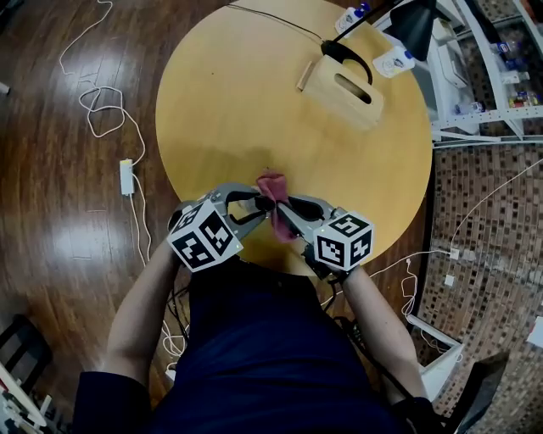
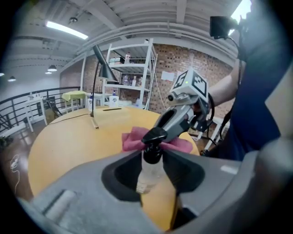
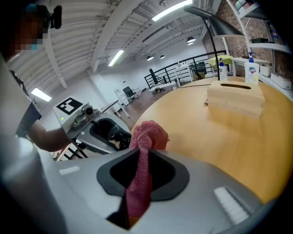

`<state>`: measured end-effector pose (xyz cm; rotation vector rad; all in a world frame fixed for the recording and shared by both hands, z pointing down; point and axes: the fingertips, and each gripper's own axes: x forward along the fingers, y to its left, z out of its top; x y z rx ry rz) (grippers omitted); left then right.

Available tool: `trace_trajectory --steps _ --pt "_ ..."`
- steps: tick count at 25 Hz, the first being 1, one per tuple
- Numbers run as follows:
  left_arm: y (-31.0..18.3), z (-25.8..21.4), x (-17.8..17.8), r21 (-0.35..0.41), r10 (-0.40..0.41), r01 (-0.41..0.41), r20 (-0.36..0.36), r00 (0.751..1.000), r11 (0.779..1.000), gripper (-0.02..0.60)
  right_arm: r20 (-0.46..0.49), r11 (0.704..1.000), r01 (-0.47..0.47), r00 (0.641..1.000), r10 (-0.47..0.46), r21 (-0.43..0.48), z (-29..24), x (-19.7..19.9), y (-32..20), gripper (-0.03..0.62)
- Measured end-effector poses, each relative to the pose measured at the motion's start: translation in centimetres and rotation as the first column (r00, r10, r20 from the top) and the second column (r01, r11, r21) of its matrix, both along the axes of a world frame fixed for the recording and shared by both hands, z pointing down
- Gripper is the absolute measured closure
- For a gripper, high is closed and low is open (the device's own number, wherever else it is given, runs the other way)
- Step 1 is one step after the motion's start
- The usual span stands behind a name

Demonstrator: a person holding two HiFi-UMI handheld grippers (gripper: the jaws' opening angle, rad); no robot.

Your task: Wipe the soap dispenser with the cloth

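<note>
Holdings, counted:

1. My left claw [image 2: 152,161], one. Grey moulded shell with dark pads, pinching the soap dispenser by its body.
2. Soap dispenser [image 2: 147,176], one. It is a small clear cylinder with a frosted look, topped by a glossy black pump head. It sits between my left pads over the near edge of the bench, with the pump end pointing away from me.
3. My right claw [image 3: 139,160], one. It has the same grey shell and is clamped on the cloth.
4. Cloth [image 3: 147,135], one. It is rose-pink, nubbly terry. A narrow strip runs down through my right pads, and a crumpled knot bulges beyond the tips. That knot sits just behind the pump head. I cannot tell whether the two touch.
5. Marker cubes, two, one on each claw. They are white with black square patterns.
6. Bench [image 1: 229,110], one. It is round, with a smooth pale yellow wood top and a matte sheen.
7. Wooden box [image 1: 339,93], one. It is a light timber block with an oblong slot cut in its top, standing on the far side of the bench, well apart from my claws.
8. Desk lamp [image 1: 413,24], one. It is black, with a conical shade on a thin arm, just beside the box.
9. Bottles [image 3: 250,71], two. They are white plastic with blue tops, at the far rim of the bench.
10. Shelf rack [image 1: 475,76], one. It is white metal, off the bench's far right.
11. Cable [image 1: 102,110], one. It is a thin white line looped over the dark, glossy plank floor.
</note>
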<state>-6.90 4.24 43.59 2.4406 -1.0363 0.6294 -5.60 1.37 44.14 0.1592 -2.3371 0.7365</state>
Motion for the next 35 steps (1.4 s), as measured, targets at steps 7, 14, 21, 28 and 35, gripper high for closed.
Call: trace_trajectory --steps 7,14,21,28,35 --pt "1.3 -0.2 -0.8 -0.031 -0.311 0.311 -0.016 0.950 0.950 0.445 -0.030 0.996 0.039 0.999 -0.037 0.086 -0.3 -1.5 -0.6 0.527" --pt "0.8 0.2 -0.4 0.023 -0.294 0.294 0.052 0.954 0.956 0.465 -0.005 0.994 0.066 0.998 -0.065 0.084 -0.2 -2.9 -1.2 0.528" --pt "1.2 -0.1 -2.6 0.014 -0.246 0.246 0.098 0.964 0.969 0.463 -0.009 0.997 0.058 0.998 -0.057 0.046 0.0 -0.7 1.4 0.528" --pt "0.1 -0.2 -1.9 0.028 -0.344 0.343 0.088 0.935 0.939 0.394 0.002 0.991 0.063 0.998 -0.064 0.119 -0.8 -4.5 -1.4 0.526" --pt "0.2 0.3 -0.7 0.030 -0.082 0.079 0.132 0.988 0.996 0.449 0.013 0.999 0.026 1.000 -0.026 0.046 -0.3 -3.3 -0.9 0.528"
